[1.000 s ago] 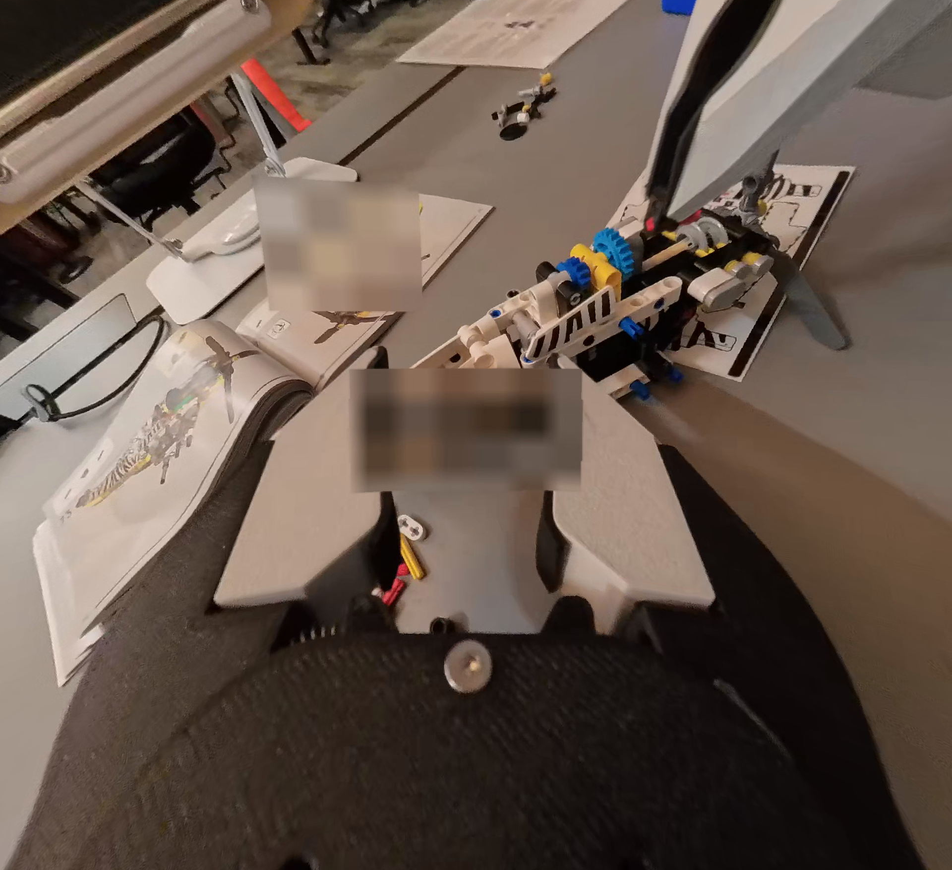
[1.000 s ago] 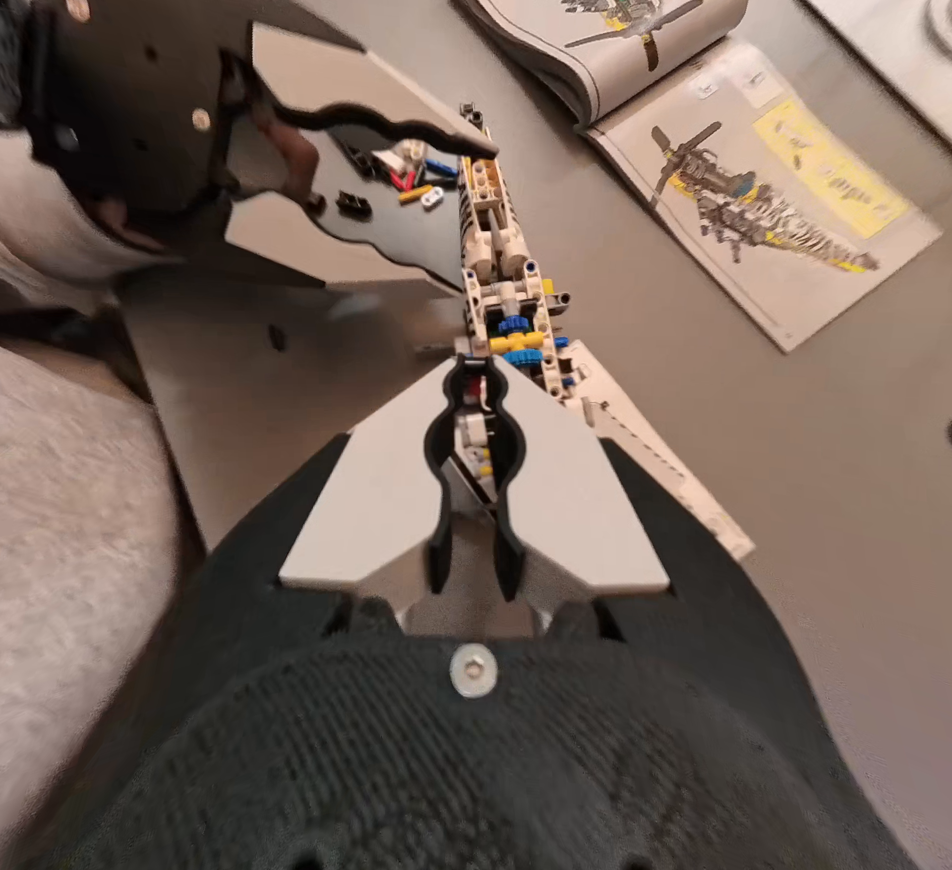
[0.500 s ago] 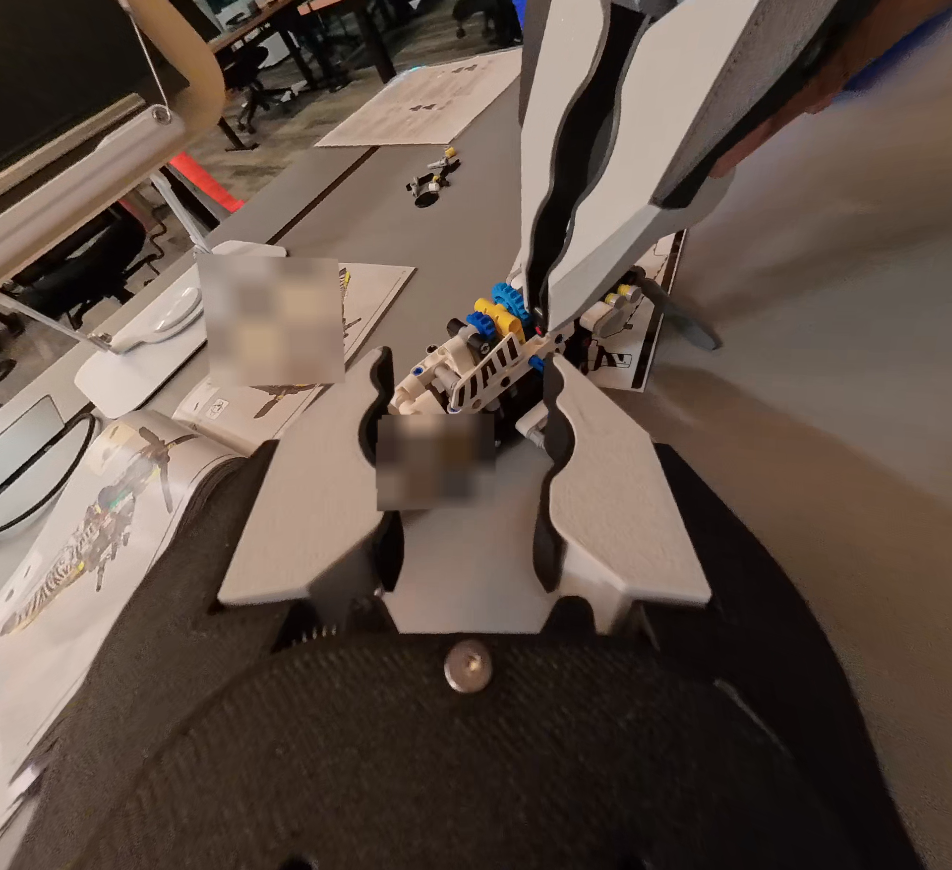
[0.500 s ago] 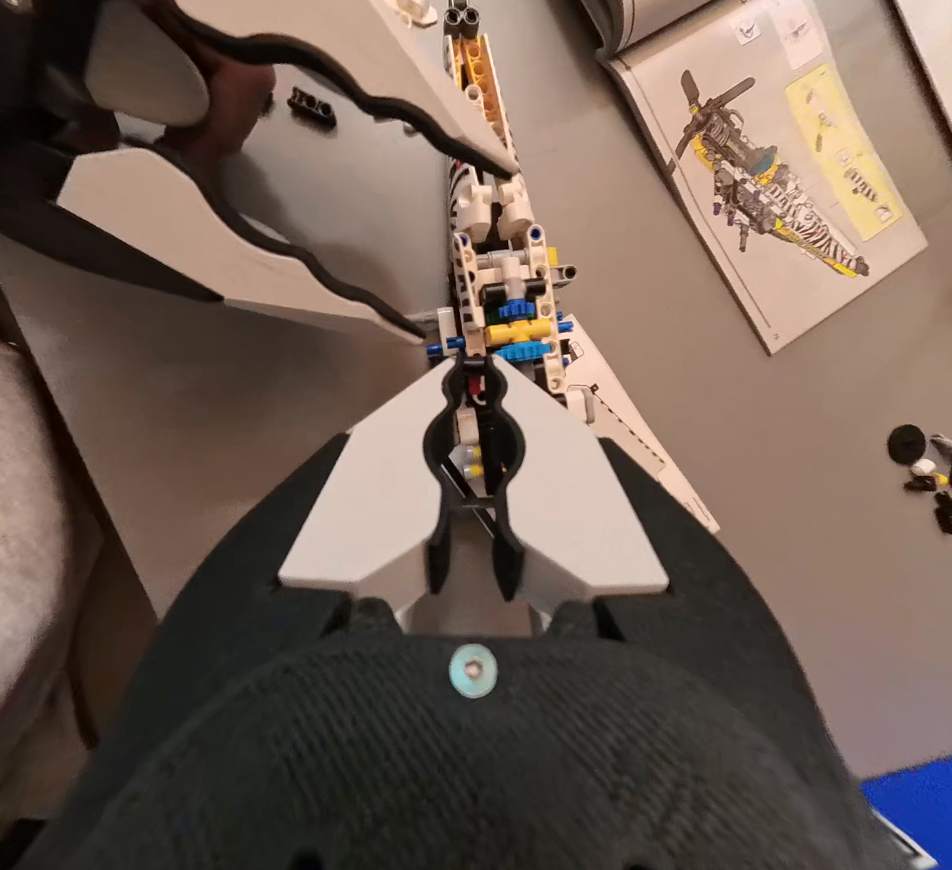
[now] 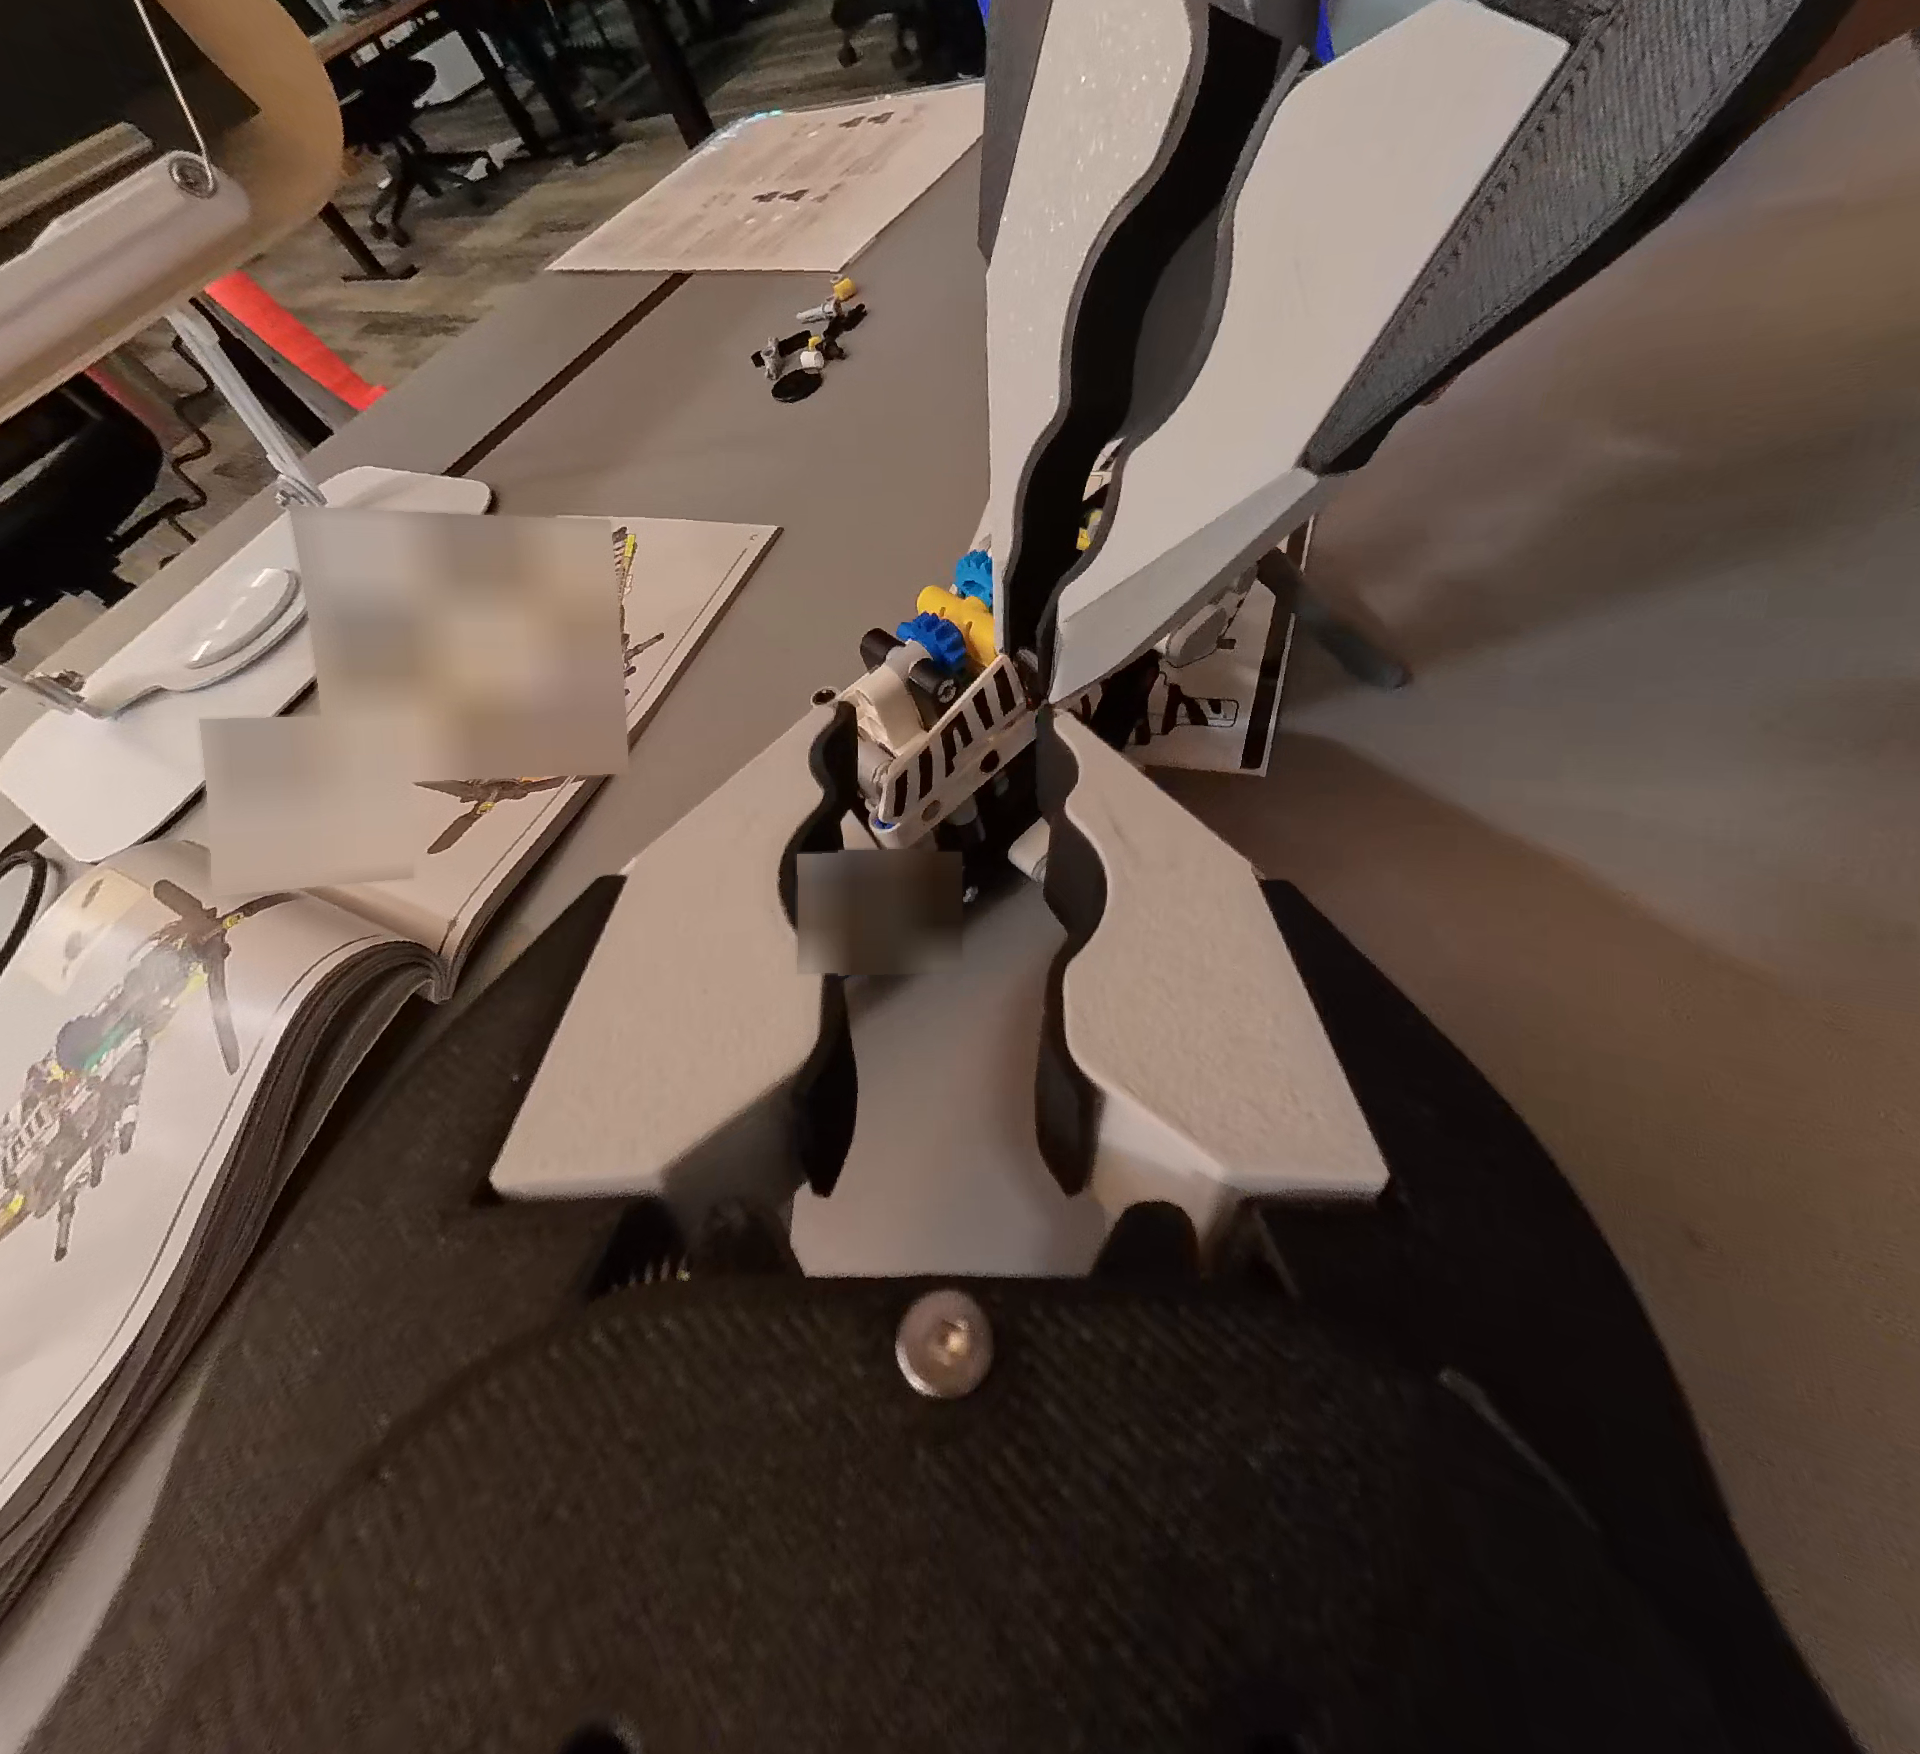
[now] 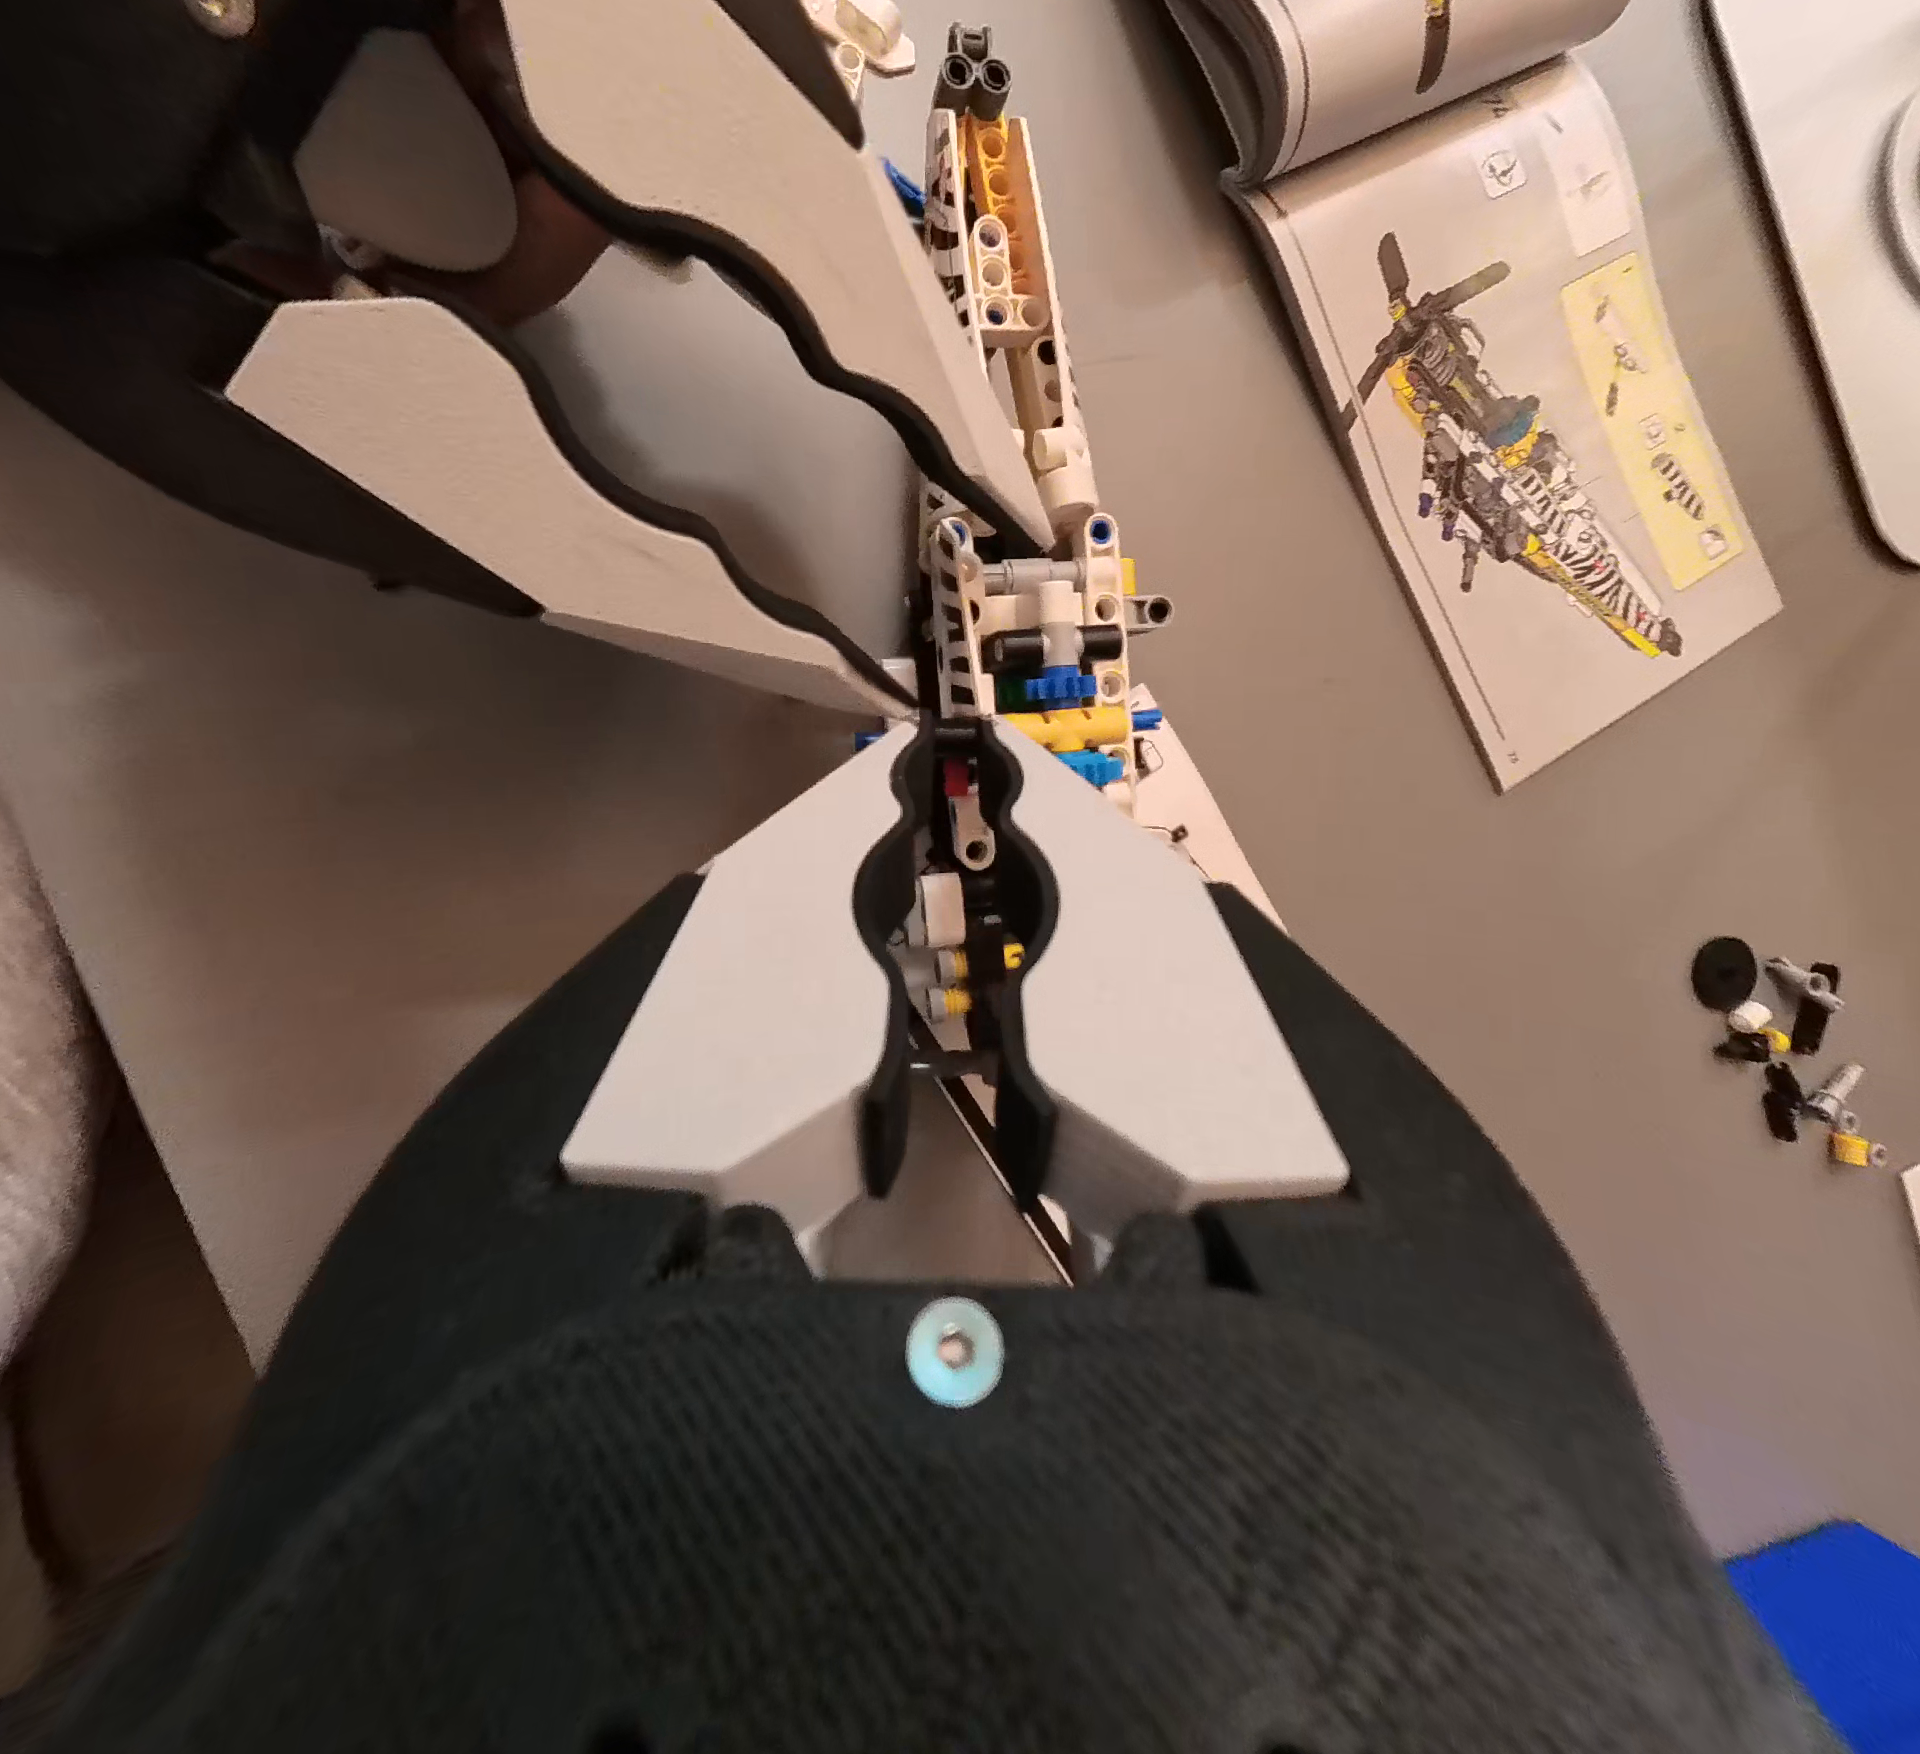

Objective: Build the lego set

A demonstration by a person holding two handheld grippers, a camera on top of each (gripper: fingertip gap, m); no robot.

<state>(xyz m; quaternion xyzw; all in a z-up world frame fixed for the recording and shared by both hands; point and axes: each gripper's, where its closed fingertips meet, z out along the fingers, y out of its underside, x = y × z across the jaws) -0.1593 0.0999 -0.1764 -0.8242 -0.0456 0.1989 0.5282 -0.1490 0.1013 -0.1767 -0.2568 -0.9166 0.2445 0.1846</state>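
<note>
Grey plastic fingers of the left hand-held gripper (image 5: pixel 935 748) are seen at the centre of the left wrist view, spread apart on either side of the lego model (image 5: pixel 951 738). Its jaws stand open; one fingertip lies against the striped white panel of the model, and whether the other touches it cannot be told. The model sits just above centre, on the grey worktop (image 5: pixel 1558 873), with blue and yellow gears visible at its top. The right hand-held gripper (image 5: pixel 1034 665) enters from the upper right, its fingers nearly together and its tips at the model. An open instruction booklet (image 5: pixel 156 1029) lies at the left edge. A small group of loose parts (image 5: pixel 805 343) lies farther off, upper centre, near a printed sheet (image 5: pixel 779 187).

In the right wrist view, the right hand-held gripper (image 6: pixel 951 738) occupies the centre. Its jaws are closed on the near end of the lego model (image 6: pixel 1049 603), parts of which show in the gap between the fingers. The model extends from centre towards the top of the frame. The left hand-held gripper (image 6: pixel 971 603) reaches in from the upper left, its fingers apart, one on either side of the model's middle section. The instruction booklet (image 6: pixel 1507 354) lies at the upper right. Loose parts (image 6: pixel 1766 1029) are scattered at the right edge on the worktop (image 6: pixel 1558 1237).
</note>
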